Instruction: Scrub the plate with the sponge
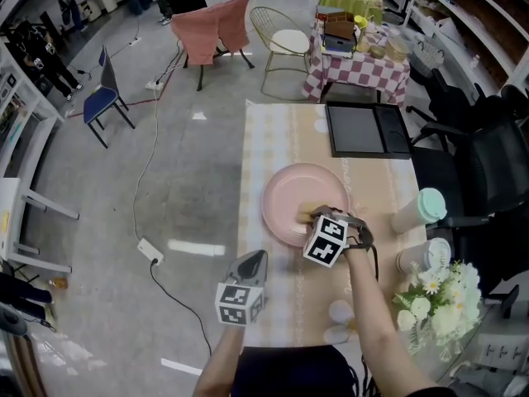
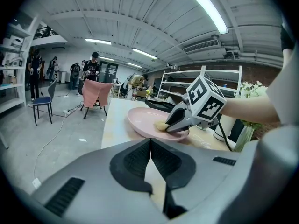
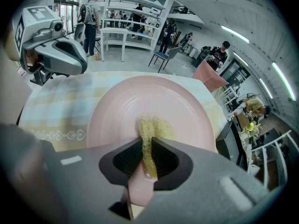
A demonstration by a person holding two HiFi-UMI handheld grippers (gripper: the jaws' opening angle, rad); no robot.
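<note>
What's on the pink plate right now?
Only the yellow sponge, pinched in the right tongs and resting on the pink plate near its middle. The rest of the plate shows bare. The patch under the sponge is covered, so it cannot be seen.

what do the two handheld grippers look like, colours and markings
Both the left claw and right claw are grey shells with black ribbed pads, each carrying a white cube of black square markers. A black cable trails from the right one. Forearms are sleeveless.
</note>
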